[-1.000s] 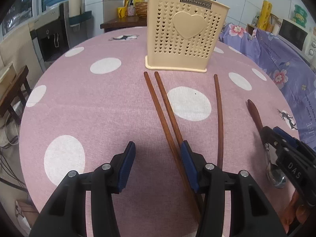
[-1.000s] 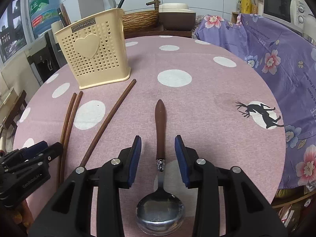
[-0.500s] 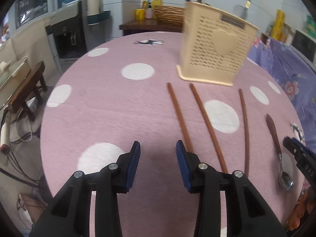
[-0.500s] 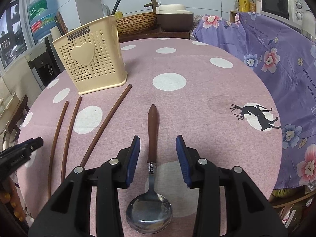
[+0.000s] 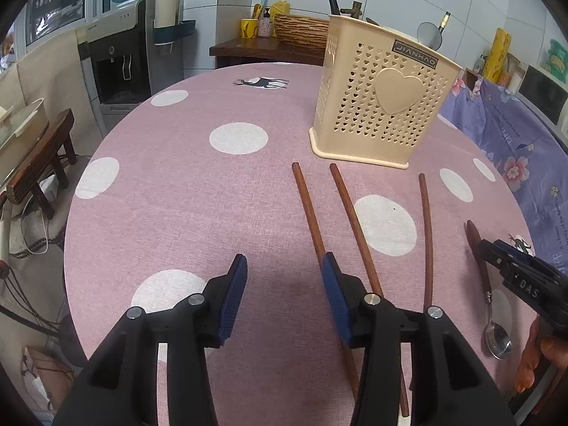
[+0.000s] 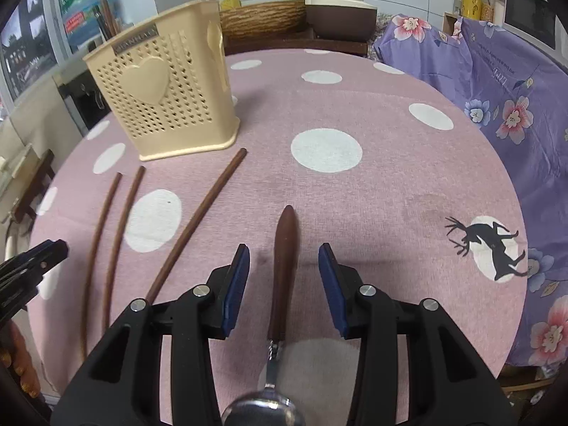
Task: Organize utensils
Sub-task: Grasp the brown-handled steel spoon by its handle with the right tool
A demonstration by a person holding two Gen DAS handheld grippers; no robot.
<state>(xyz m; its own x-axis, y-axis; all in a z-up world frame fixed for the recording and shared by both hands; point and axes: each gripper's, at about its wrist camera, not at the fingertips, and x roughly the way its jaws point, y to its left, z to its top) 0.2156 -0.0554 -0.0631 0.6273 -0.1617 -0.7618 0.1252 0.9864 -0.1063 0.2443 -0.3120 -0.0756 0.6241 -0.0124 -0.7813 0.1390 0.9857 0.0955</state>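
Observation:
A cream perforated utensil holder (image 5: 381, 106) with a heart stands on the pink dotted table; it also shows in the right wrist view (image 6: 167, 88). Three brown chopsticks (image 5: 312, 220) lie in front of it, seen too in the right wrist view (image 6: 197, 223). A spoon (image 6: 282, 273) with a brown handle and steel bowl lies between the open jaws of my right gripper (image 6: 283, 273), low over it. My left gripper (image 5: 284, 284) is open and empty, just left of the leftmost chopstick; its right finger (image 5: 333, 284) covers part of that chopstick. The spoon (image 5: 479, 259) shows at the right.
A purple flowered cloth (image 6: 497, 81) covers furniture right of the table. A water dispenser (image 5: 120, 60) and a wooden stool (image 5: 39, 156) stand to the left. A side table with a basket (image 5: 298, 30) is behind the holder.
My left gripper swung left off the chopsticks, then came back nearer them. My right gripper moved forward and lower along the spoon handle. Both stayed open.

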